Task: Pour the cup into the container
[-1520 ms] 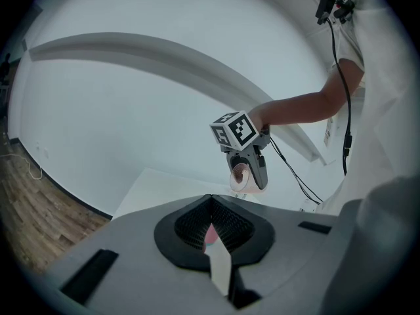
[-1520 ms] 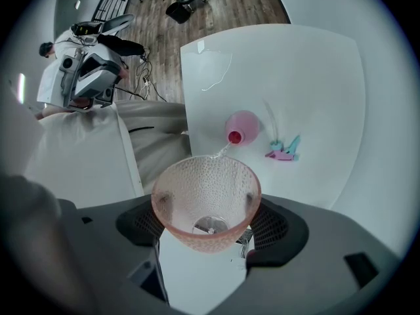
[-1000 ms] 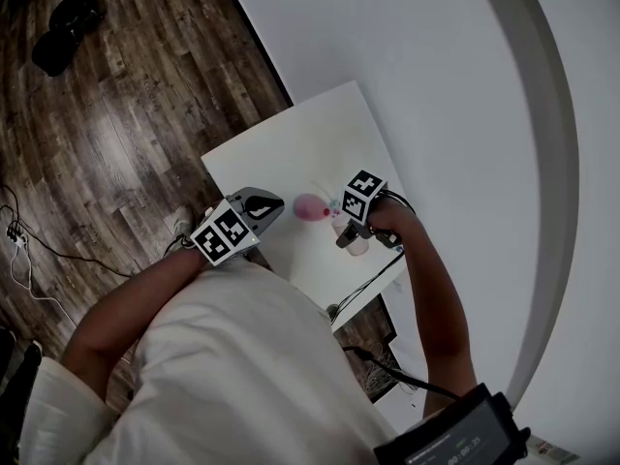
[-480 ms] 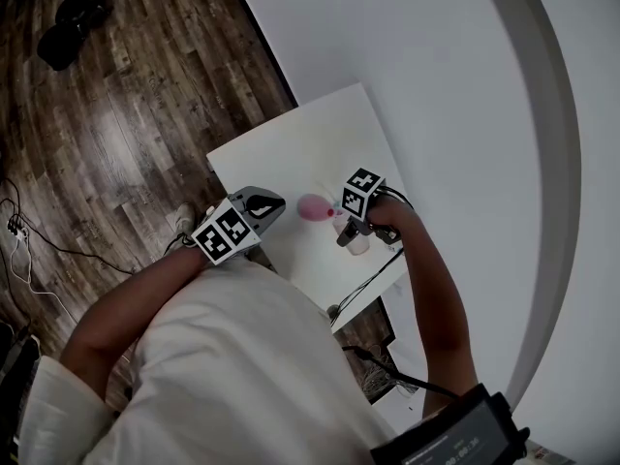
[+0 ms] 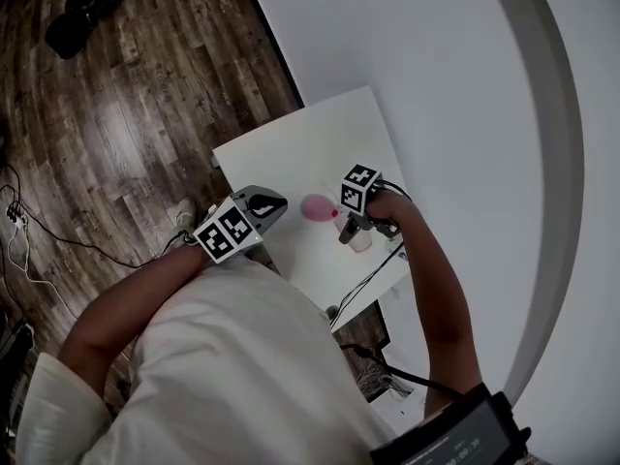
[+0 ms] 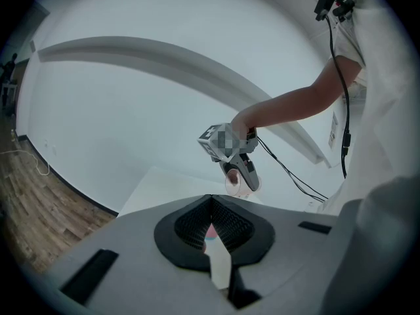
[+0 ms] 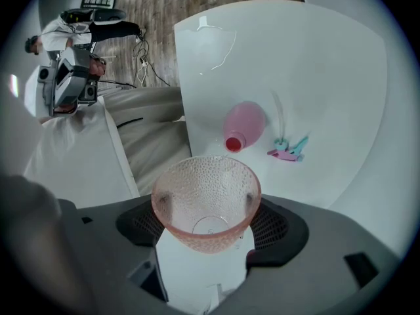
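Over the white table [image 7: 315,64], a dimpled pink cup [image 7: 205,202] is gripped by its sides between the 2 jaws of the right gripper [image 5: 349,232], its mouth turned toward that gripper's camera. A pink container [image 7: 244,125] (red at its mouth) is seen on the table just beyond the cup, with small teal and pink bits [image 7: 289,149] beside it. The left gripper [image 6: 211,227] is held apart from the cup, its jaws closed together with nothing between them.
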`<state>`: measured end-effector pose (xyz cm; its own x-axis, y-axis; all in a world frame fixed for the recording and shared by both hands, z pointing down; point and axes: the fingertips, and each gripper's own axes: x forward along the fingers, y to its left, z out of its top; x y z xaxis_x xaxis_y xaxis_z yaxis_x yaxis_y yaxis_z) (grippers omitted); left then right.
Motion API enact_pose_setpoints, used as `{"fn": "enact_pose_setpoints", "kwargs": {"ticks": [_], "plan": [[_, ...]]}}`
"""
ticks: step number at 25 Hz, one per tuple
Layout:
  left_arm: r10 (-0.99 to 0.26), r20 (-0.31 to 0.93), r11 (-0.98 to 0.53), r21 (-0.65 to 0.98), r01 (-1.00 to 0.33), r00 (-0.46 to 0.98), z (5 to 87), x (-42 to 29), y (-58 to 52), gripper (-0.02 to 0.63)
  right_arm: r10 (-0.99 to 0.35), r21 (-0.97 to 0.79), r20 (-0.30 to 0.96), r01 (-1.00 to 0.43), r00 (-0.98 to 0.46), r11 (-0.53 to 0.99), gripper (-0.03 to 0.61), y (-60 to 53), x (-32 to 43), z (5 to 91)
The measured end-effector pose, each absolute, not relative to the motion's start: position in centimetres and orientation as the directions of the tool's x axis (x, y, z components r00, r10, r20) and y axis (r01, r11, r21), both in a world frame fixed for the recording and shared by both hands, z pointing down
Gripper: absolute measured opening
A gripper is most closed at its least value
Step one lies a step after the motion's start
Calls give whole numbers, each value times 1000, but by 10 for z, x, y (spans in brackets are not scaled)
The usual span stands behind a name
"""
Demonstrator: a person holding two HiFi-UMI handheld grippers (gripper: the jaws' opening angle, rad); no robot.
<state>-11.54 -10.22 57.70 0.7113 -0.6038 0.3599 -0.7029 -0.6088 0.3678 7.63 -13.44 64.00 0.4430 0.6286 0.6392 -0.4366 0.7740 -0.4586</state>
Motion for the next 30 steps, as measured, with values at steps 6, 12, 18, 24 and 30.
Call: {"fn": "enact_pose_setpoints", "kwargs": {"ticks": [6, 12, 18, 24, 30], "plan": [[-607, 359, -604, 371, -706, 709, 578, -114, -97, 11, 619, -459, 598, -415, 509, 785, 373, -135, 75, 649], [-610, 356, -600, 376, -706, 709, 571, -123, -86, 11, 584, -425, 573, -401, 575, 811, 373, -132, 64, 650], [-604, 359, -606, 373, -702, 712, 566, -131, -66, 11, 563, -394, 587, -403, 581, 826, 373, -112, 59, 650], [-584, 392, -622, 347, -702, 711, 576, -124, -71, 11, 502, -334, 648, -379, 573, 863, 373, -130, 58, 669], [-561, 407, -644, 332, -689, 720, 562, -112, -67, 11, 489, -323, 749, -398, 447, 859, 373, -121, 60, 660]]}}
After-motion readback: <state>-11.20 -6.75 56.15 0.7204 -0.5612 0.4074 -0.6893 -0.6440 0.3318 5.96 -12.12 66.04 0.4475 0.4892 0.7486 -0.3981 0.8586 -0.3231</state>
